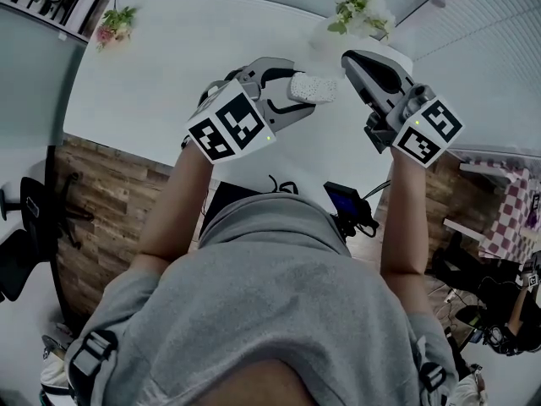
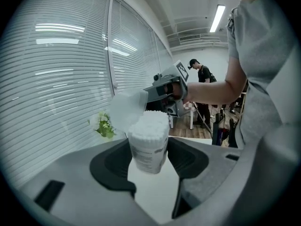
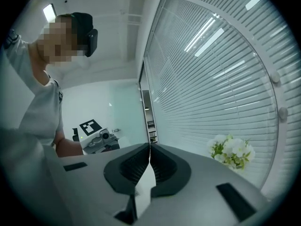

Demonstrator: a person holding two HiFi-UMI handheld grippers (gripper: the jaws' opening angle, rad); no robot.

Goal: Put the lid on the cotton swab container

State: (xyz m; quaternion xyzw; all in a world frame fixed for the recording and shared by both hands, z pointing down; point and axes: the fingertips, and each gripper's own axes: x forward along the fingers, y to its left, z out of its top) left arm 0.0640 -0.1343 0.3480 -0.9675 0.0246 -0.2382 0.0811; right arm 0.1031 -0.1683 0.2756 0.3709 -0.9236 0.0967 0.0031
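Note:
A clear cotton swab container point(image 2: 149, 142), packed with white swabs and open at the top, stands upright between the jaws of my left gripper point(image 2: 149, 160), which is shut on its sides. In the head view the container point(image 1: 317, 87) sticks out of the left gripper point(image 1: 294, 90) above the white table. My right gripper point(image 2: 164, 91) holds a translucent lid point(image 2: 126, 109) just up and left of the container's open top, tilted and close to the swabs. In the right gripper view the jaws of my right gripper point(image 3: 149, 161) pinch the lid's thin edge point(image 3: 145, 187). The right gripper point(image 1: 351, 64) points at the container.
White flowers point(image 1: 359, 7) stand at the table's far edge by the window blinds, also in the left gripper view point(image 2: 103, 125) and the right gripper view point(image 3: 230, 152). A second pinkish bunch point(image 1: 114, 24) sits far left. A person point(image 2: 202, 74) stands in the background.

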